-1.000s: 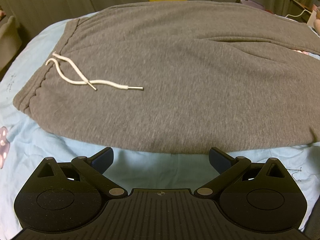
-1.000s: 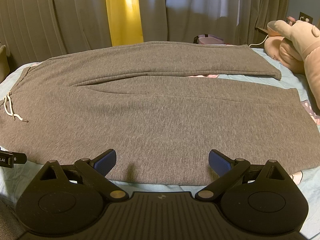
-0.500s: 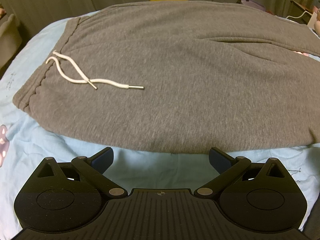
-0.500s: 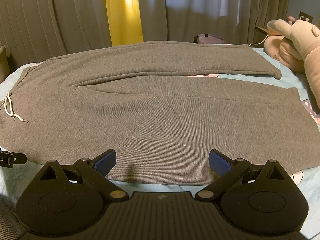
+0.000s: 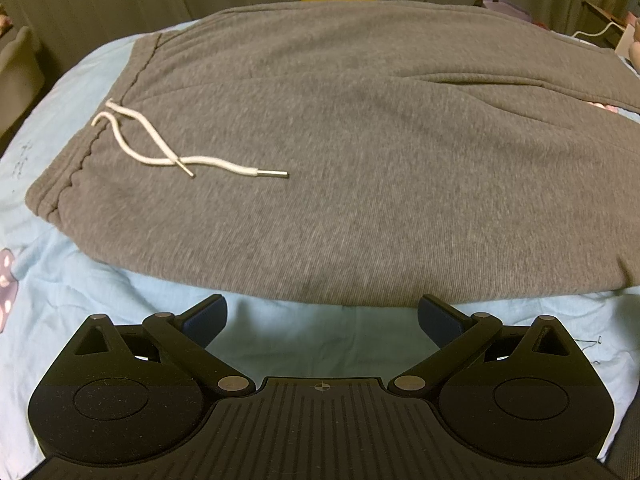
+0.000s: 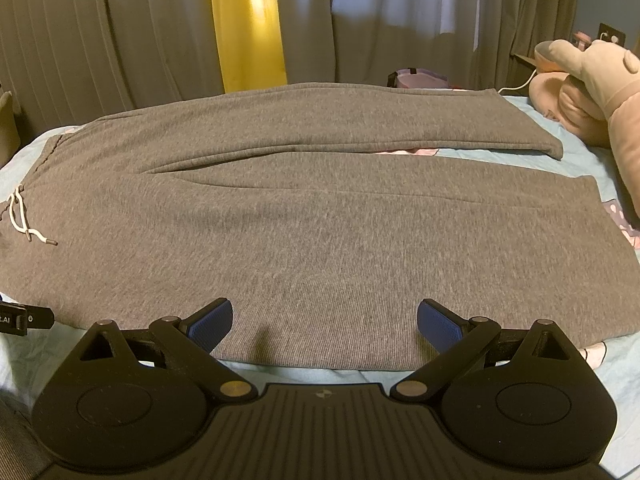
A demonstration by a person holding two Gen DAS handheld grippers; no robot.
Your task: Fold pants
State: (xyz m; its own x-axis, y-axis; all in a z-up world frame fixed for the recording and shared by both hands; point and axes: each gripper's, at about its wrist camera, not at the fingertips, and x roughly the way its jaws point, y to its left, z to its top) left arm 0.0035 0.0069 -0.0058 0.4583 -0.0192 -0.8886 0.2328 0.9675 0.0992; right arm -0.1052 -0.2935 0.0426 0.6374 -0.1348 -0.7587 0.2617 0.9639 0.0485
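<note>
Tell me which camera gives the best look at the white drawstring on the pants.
The left wrist view. There the drawstring lies close and large on the grey pants, both cords crossing and both metal tips clear. The right wrist view shows it only small at the far left edge, bunched near the waistband.

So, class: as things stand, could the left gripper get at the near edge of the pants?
Probably yes. The left gripper is open, with only bare blue sheet between its fingertips and the near edge of the grey pants. The drawstring lies further in, clear of that edge.
</note>
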